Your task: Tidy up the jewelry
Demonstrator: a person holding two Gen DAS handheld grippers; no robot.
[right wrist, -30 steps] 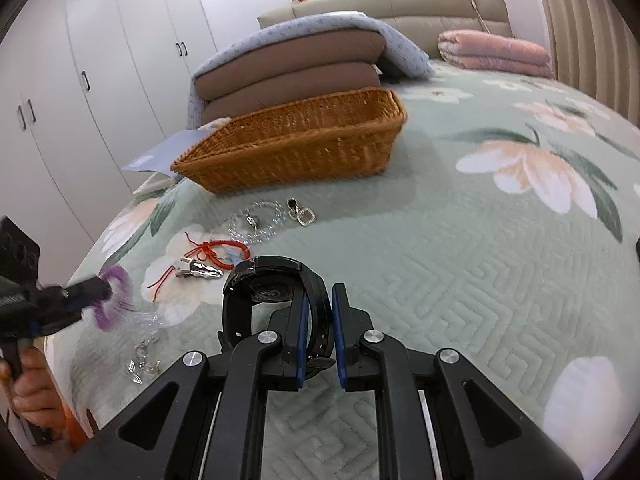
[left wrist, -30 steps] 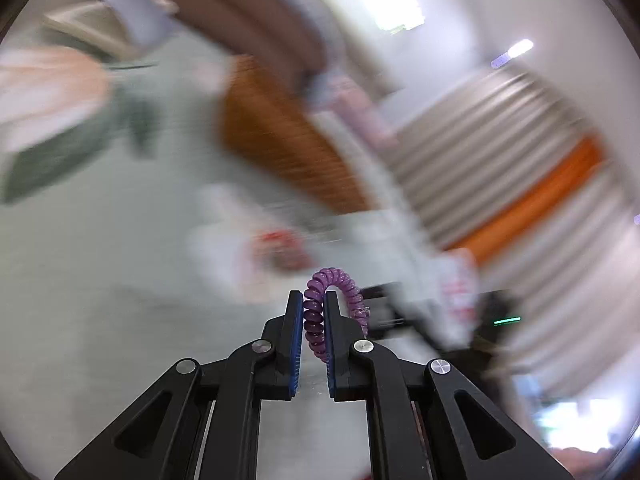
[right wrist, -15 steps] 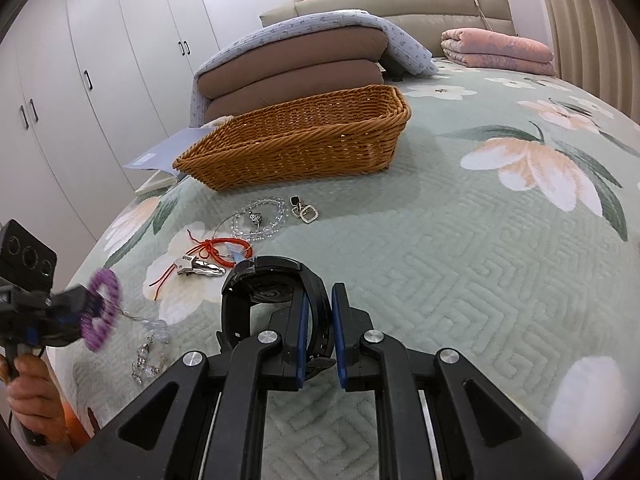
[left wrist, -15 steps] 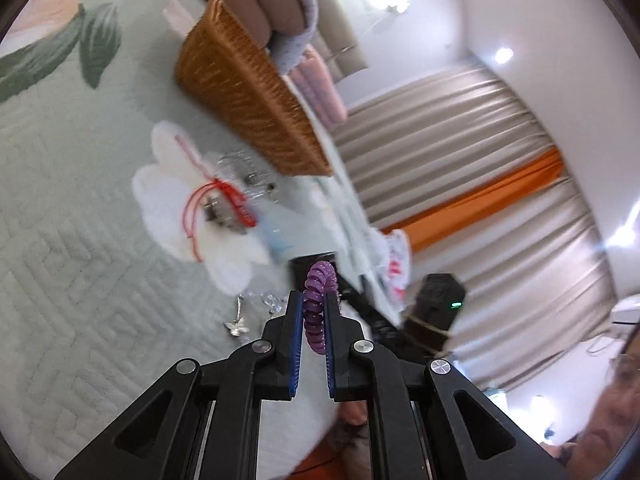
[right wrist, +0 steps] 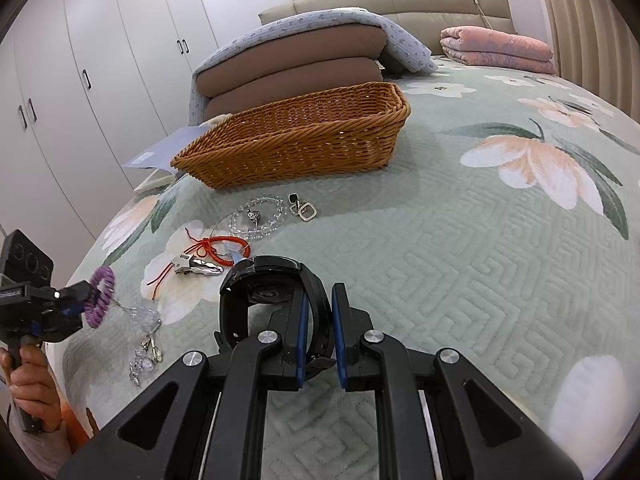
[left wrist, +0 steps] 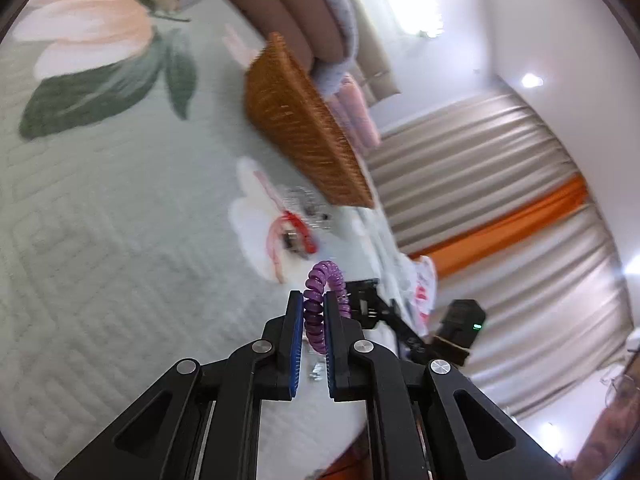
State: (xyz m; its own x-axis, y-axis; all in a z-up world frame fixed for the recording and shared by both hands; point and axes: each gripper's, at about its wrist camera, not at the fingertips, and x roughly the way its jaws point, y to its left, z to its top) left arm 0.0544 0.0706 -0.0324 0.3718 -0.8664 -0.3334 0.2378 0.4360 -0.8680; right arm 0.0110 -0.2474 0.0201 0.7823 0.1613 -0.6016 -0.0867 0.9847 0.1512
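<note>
Bedspread (right wrist: 460, 248): basket (right wrist: 296, 140) behind red cord (right wrist: 224, 246), crystal bracelet (right wrist: 258, 218).

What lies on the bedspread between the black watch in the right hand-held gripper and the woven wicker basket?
In the right wrist view, a red cord bracelet, a clear bead bracelet and silver square earrings lie between black watch and wicker basket.
</note>
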